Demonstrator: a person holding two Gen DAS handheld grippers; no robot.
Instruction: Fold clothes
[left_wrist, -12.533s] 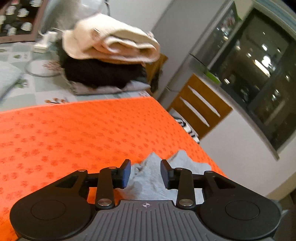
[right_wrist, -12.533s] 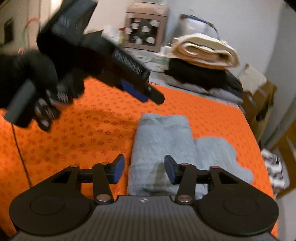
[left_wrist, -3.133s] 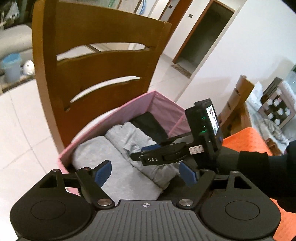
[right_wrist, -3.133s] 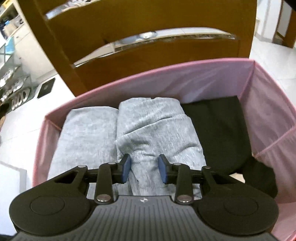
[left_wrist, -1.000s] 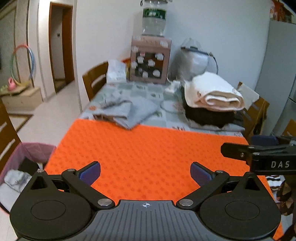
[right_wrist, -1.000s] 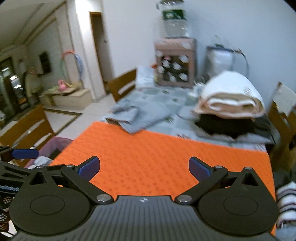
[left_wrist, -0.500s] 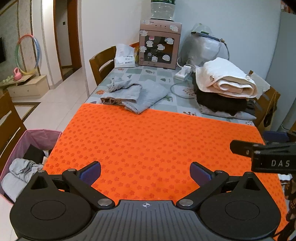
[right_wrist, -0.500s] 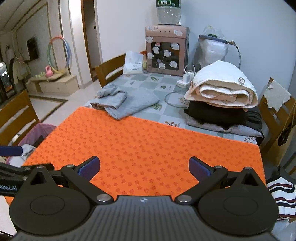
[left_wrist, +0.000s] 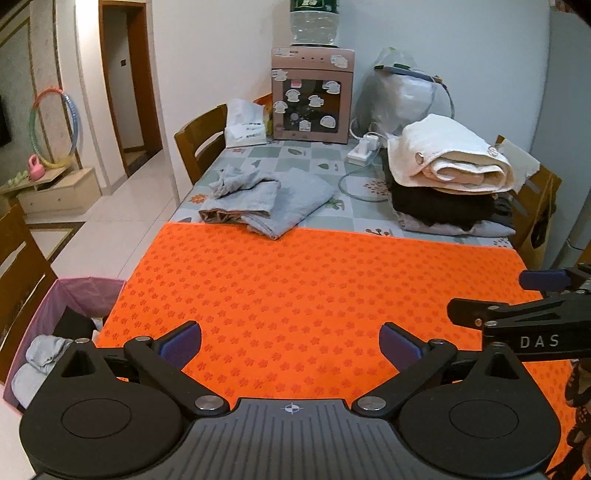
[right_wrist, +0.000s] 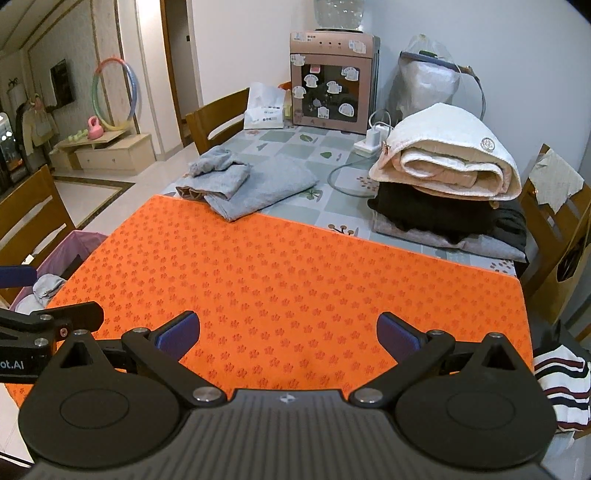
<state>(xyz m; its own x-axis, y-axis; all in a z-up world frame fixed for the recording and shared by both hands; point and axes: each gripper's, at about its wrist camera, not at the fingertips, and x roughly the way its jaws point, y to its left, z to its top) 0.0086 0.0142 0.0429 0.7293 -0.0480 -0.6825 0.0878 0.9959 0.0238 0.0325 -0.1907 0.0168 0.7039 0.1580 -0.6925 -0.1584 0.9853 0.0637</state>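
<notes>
As before, left gripper (left_wrist: 290, 341) spread, table nearer

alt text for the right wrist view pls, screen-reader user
Open right tongs hover empty over a bare orange flower-print mat on a table. Beyond the mat lie rumpled grey clothes and a cream folded blanket stacked on dark garments; the left tongs and a pink fabric bin show at the left edge.
</notes>
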